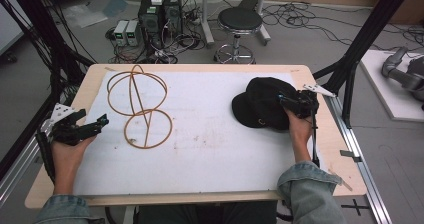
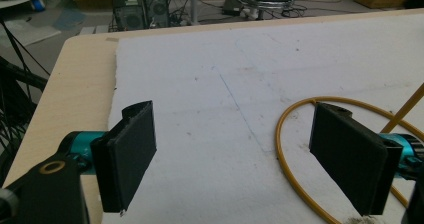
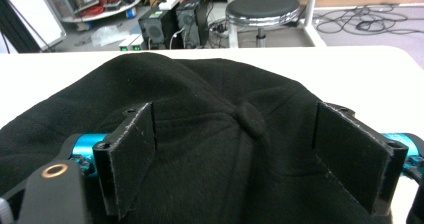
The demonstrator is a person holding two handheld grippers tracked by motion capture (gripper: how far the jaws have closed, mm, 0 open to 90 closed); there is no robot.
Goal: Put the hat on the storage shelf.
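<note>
The right gripper [image 1: 299, 103] hangs with its jaws spread wide over the crown of a black cap [image 3: 210, 134], a soft cloth cap with a button at its top, lying at the right side of the white mat [image 1: 215, 129]. The left gripper [image 1: 92, 125] is also spread and holds nothing, at the mat's left edge just beside a yellow wire-hoop frame [image 1: 140, 104].

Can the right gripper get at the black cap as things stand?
Probably yes: the right gripper is open right over the black cap, its jaws either side of the crown button, with nothing between.
</note>
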